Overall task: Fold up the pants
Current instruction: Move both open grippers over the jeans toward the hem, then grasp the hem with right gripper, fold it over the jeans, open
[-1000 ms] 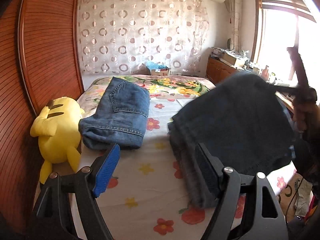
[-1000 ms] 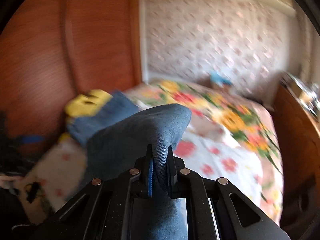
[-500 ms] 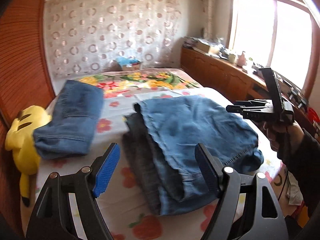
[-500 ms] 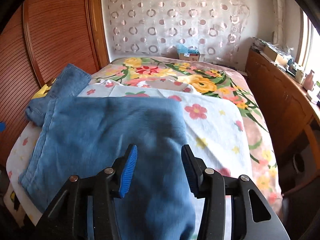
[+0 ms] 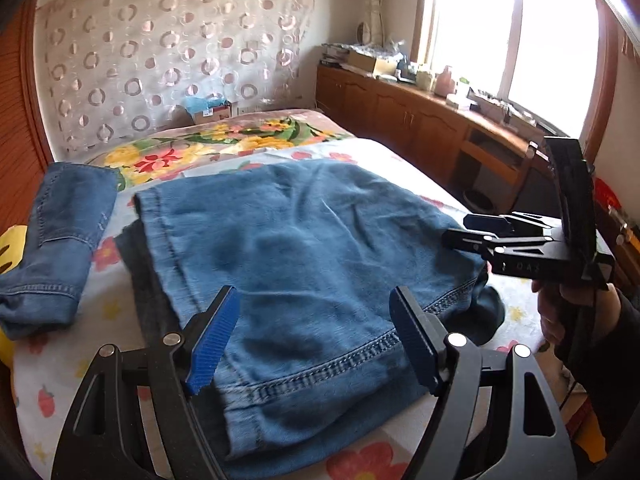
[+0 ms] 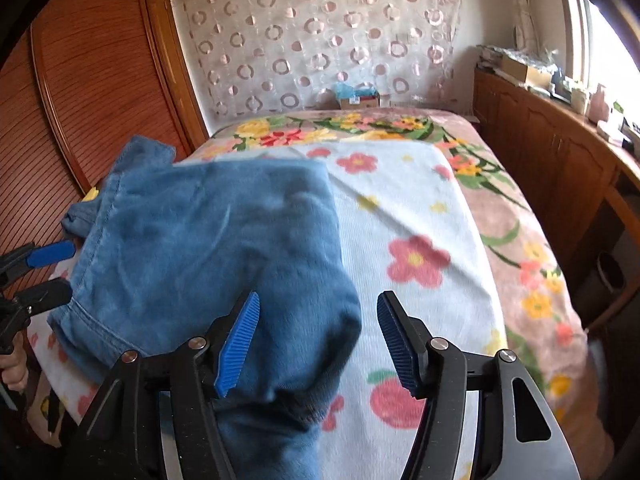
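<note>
A pair of blue jeans (image 5: 304,248) lies folded flat on the flowered bed, its hem edge toward me, over a darker garment (image 5: 140,272) that shows at its left side. My left gripper (image 5: 316,336) hovers open over the hem, its pads apart from the cloth. In the right wrist view the same jeans (image 6: 208,240) lie at the left of the bed. My right gripper (image 6: 318,340) is opening, and a rounded fold of the jeans sits between its blue pads without being pressed. The right gripper (image 5: 472,230) also shows at the right of the left wrist view, held by a hand.
A second folded pair of jeans (image 5: 60,232) lies at the bed's left beside a yellow plush toy (image 5: 8,244). A wooden headboard panel (image 6: 80,92) is at the left. A cluttered wooden cabinet (image 5: 420,112) runs along the right under the window. A small box (image 6: 358,98) sits at the bed's far end.
My right gripper let go of the jeans and its jaws spread; the lifted half dropped flat onto the pile. Both grippers sank toward the bed, and the left swung right.
</note>
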`<state>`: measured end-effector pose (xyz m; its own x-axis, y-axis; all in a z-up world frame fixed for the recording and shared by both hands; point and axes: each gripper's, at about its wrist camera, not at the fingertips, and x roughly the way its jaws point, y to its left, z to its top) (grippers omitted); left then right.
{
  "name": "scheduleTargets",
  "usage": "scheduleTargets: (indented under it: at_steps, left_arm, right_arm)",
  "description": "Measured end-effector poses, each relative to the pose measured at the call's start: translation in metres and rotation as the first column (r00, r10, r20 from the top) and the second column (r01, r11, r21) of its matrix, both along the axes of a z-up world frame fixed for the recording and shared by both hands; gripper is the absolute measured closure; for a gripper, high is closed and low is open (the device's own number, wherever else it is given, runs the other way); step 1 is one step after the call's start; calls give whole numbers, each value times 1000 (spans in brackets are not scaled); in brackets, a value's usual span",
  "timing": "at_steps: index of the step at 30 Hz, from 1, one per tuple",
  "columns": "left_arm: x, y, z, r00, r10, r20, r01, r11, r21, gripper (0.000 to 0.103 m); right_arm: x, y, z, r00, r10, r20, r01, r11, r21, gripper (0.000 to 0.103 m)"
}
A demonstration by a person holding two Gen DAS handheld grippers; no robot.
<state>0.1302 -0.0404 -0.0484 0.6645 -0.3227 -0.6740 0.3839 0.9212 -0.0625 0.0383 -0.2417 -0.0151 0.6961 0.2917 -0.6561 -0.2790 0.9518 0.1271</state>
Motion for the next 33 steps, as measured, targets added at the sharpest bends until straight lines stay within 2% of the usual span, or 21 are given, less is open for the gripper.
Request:
scheduleTargets:
  at_steps: [9, 16, 19, 20, 22, 23, 25, 28, 33]
  left_arm:
    - [14, -5, -34, 997, 24, -79, -19, 998, 61, 25]
    - [16, -4, -39, 996, 22, -83, -17, 998, 62, 25]
    - [18, -4, -40, 996, 18, -88, -13, 999, 51, 25]
    - [18, -4, -40, 996, 16, -91, -12, 999, 45, 25]
    - [18, -3, -40, 995, 22, -93, -18, 999, 39, 25]
    - [18, -3, -39, 995, 24, -94, -21, 999, 38, 25]
    - [18, 1, -39, 995, 31, -98, -28, 999, 36, 25]
    - [12, 11, -33, 995, 45, -86, -42, 999, 34, 25]
    - [3, 33, -25, 993, 93, -65, -91, 995, 33, 25]
  right_arm:
    - [6, 0, -10, 1000, 16, -22, -15, 999, 37, 40]
    - [14, 7, -15, 998, 30, -58, -27, 999, 45, 40]
    - [19, 4, -13, 996, 43, -72, -37, 996, 82, 40]
    - [20, 5, -13, 996, 52, -74, -45, 995, 87, 43]
    - [19, 5, -13, 995, 68, -70, -61, 993, 100, 55]
    - [18, 7, -12, 995, 69, -65, -63, 993, 99, 57]
    - [16, 10, -9, 996, 80, -45, -76, 993, 87, 73]
    - [9, 11, 1, 996, 85, 18, -86, 992, 89, 80]
    - [-2, 14, 25, 990, 84, 113, -99, 986, 134, 83]
